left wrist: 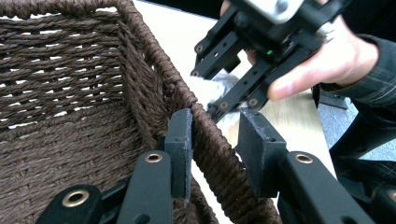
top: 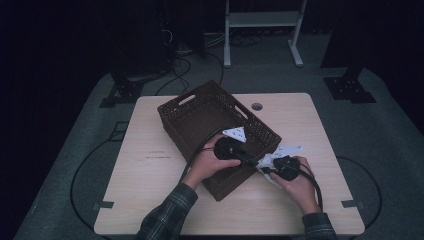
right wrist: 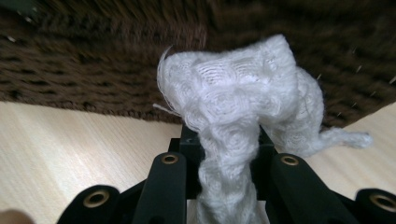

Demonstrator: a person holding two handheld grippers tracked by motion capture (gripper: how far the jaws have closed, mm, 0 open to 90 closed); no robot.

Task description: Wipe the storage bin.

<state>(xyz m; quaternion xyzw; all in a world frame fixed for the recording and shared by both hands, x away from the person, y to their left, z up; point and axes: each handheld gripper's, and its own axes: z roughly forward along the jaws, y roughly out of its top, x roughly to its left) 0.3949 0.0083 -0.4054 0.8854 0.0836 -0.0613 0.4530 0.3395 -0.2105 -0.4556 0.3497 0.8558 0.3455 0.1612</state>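
A brown woven basket stands askew on the light wooden table. My left gripper straddles the basket's near right rim: one jaw presses the inside of the wall and the other sits against the outside, so it is shut on the rim. Just outside that wall, my right gripper is shut on a crumpled white knitted cloth. The cloth is bunched above the jaws, close to the basket's wall. In the left gripper view, my right gripper and its hand are just beyond the rim.
The basket's woven inside has nothing in the part I can see. Bare tabletop lies left and front of the basket. A round cable hole is near the table's far edge. Stands and cables stand on the dark floor beyond.
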